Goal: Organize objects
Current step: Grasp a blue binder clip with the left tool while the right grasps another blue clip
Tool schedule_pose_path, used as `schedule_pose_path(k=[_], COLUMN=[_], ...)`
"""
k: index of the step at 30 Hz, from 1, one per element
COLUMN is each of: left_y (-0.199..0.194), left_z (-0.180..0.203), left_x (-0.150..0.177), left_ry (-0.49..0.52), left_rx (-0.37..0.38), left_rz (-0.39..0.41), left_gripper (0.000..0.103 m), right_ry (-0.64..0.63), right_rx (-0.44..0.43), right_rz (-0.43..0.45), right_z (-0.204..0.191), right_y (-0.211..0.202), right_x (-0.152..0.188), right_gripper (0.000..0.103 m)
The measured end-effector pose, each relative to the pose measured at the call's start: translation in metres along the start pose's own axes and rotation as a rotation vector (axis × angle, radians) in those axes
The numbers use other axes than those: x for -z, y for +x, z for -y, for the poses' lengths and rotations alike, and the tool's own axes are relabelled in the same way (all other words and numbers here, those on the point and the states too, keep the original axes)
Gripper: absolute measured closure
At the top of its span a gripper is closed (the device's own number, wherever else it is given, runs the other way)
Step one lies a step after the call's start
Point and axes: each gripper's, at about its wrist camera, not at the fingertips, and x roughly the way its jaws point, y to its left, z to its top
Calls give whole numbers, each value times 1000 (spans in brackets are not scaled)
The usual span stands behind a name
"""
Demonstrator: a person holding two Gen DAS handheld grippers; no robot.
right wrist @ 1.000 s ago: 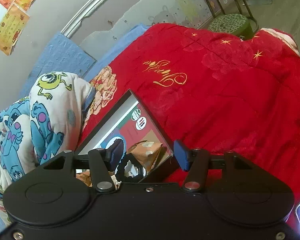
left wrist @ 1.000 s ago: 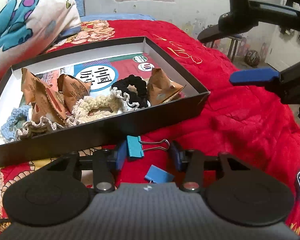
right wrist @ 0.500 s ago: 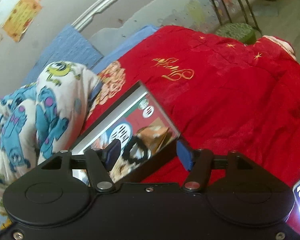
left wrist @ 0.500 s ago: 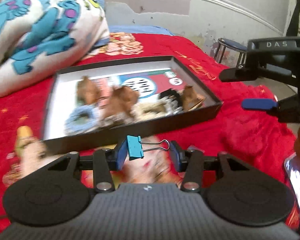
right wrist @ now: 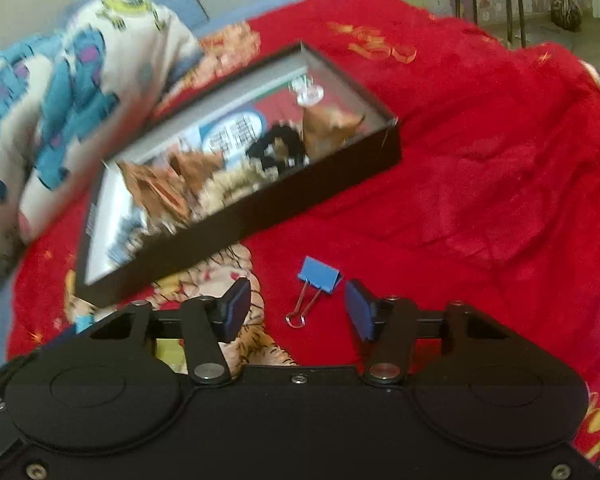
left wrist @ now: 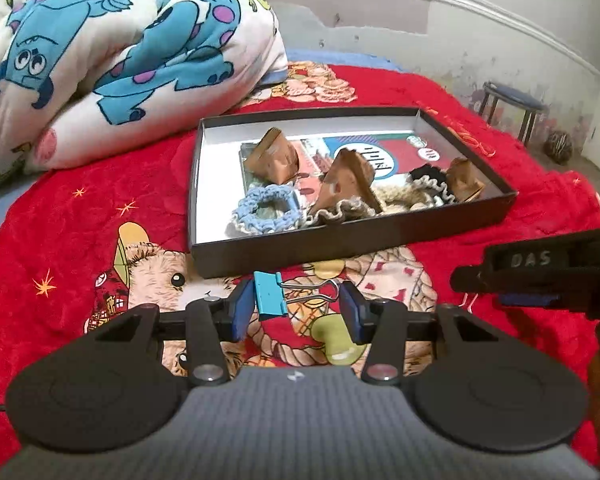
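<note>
Now the left gripper [left wrist: 296, 306] carries a blue metal binder clip [left wrist: 270, 295], jaws pinching it across body and wire handles. Next, I judge, drop it into the shallow black cardboard box [left wrist: 352, 240] at twelve o'clock. Right gripper [right wrist: 296, 306] jaws gape empty above a second blue clip [right wrist: 320, 278].

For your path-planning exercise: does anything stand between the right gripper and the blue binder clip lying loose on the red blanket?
Nothing visible does. The blue binder clip lies on bare red blanket just ahead of the open right gripper; the black box sits further off, to the left.
</note>
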Motion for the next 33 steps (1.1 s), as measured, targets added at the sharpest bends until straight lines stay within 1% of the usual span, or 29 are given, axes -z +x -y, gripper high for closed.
schedule_pose_path(k=[2, 4, 8, 10, 12, 13, 14, 15, 18, 20, 27, 31, 33], left_y=[2, 5, 15, 19, 23, 25, 27, 28, 28, 26, 20, 21, 21], left_z=[-4, -4, 1, -1, -5, -6, -7, -8, -11, -11, -6, -4, -4], left_x=[0, 1, 1, 0, 0, 0, 1, 1, 2, 1, 0, 1, 1], left_ry=[-34, -54, -31, -49, -69, -75, -78, -83, -102, -105, -79, -68, -66], left_rx=[40, 74, 63, 71, 80, 78, 76, 74, 76, 83, 89, 89, 89], left_rz=[-17, -40, -56, -73, -94, -106, -121, -130, -146, -140, -131, -137, -136], left_gripper=[53, 53, 53, 53, 53, 53, 53, 53, 53, 53, 52, 52, 52], right_ry=[0, -15, -43, -98, -137, -139, -138, -138, -136, -138, -131, -125, -137], right_rx=[18, 35, 60, 96, 123, 126, 129, 134, 135, 132, 63, 20, 12], right_rz=[-17, -1, 15, 25, 35, 40, 42, 45, 49, 53, 83, 79, 81], right_z=[-1, -3, -8, -15, -21, -22, -23, -23, -24, -25, -30, -36, -40], right_y=[10, 15, 20, 22, 24, 25, 26, 26, 27, 26, 16, 14, 13], right_x=[4, 4, 4, 8, 10, 10, 9, 8, 7, 7, 5, 4, 4], right_gripper=[55, 56, 58, 62, 70, 72, 77, 78, 78, 78, 78, 78, 78])
